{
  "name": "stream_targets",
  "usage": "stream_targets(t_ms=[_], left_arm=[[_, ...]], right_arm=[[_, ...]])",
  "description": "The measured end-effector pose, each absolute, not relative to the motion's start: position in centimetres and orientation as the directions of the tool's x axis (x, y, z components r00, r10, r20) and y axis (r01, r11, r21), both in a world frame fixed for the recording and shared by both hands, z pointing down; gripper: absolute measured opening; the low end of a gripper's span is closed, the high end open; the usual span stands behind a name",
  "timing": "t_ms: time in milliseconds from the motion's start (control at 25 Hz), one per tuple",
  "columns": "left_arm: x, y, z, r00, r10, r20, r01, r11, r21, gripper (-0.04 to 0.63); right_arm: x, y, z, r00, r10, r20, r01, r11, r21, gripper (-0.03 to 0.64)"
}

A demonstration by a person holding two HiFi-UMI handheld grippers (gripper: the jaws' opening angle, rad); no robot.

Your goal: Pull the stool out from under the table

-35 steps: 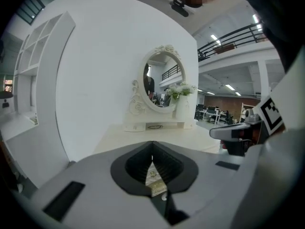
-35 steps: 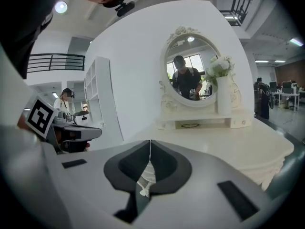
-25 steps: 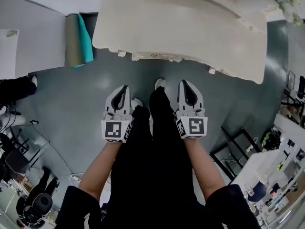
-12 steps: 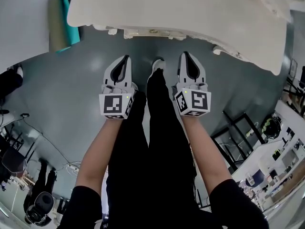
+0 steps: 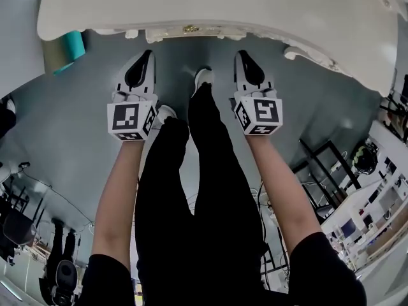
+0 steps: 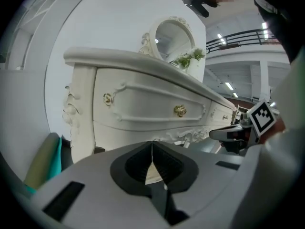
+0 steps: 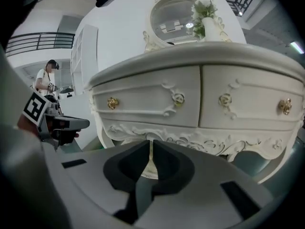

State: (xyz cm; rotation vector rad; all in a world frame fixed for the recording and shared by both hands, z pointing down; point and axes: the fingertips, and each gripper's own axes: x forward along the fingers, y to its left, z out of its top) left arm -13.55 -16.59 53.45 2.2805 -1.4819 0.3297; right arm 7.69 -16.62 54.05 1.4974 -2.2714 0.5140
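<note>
A white carved dressing table [image 5: 223,5] fills the top of the head view, and its drawer front with gold knobs faces both gripper views [image 6: 143,104] [image 7: 200,104]. The stool is almost wholly hidden beneath it. Only a pale sliver [image 7: 148,171] shows under the carved apron, behind my jaws, and I cannot tell what it is. My left gripper [image 5: 149,53] [image 6: 152,143] is shut and empty, just short of the table's front edge. My right gripper [image 5: 240,53] [image 7: 151,142] is level with it, also shut on nothing. Both point at the table.
My legs in black trousers [image 5: 197,171] stand between the grippers, one white shoe [image 5: 203,78] forward. A teal and olive roll [image 5: 67,46] leans left of the table. A black metal frame [image 5: 319,171] stands at the right. A round mirror [image 7: 174,18] and a plant [image 7: 205,11] top the table.
Both grippers have moved forward and now reach the table's front edge. The table has come closer in the head view. The jaws stayed shut.
</note>
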Motion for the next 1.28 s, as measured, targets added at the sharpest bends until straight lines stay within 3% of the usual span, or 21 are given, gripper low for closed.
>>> stream_targets(t_ms=[280,400,440,600,680,880,1280], left_arm=[[-14.0,-17.4,59.6,0.411,-0.786,0.462,-0.909,-0.39,0.145,0.015],[-13.4,-17.6,62.5,0.417,-0.753,0.509,-0.894,-0.441,0.08,0.017],[-13.4,-17.8,63.3,0.418,-0.748,0.516,-0.894,-0.441,0.085,0.021],[-13.6,-18.5,66.3,0.402,-0.729,0.554,-0.909,-0.389,0.148,0.141],[-13.4,-19.0,67.7,0.398,-0.719,0.57,-0.914,-0.366,0.176,0.164],[-12.5,-20.4,69.9,0.424,-0.698,0.577,-0.906,-0.32,0.279,0.219],[-13.0,-21.6,73.7,0.417,-0.653,0.632,-0.907,-0.35,0.237,0.296]], right_arm=[[10.5,-18.3,61.2,-0.323,-0.772,0.548,-0.935,0.348,-0.061,0.022],[12.0,-19.4,63.8,-0.308,-0.757,0.577,-0.935,0.354,-0.034,0.12],[12.5,-19.8,64.6,-0.308,-0.751,0.584,-0.933,0.358,-0.033,0.126],[13.8,-20.6,68.0,-0.324,-0.712,0.623,-0.922,0.386,-0.039,0.176],[14.7,-21.0,69.7,-0.315,-0.696,0.645,-0.922,0.386,-0.035,0.23],[15.2,-22.0,72.0,-0.327,-0.67,0.667,-0.913,0.406,-0.039,0.273],[14.9,-23.1,74.1,-0.383,-0.653,0.653,-0.909,0.393,-0.14,0.335]])
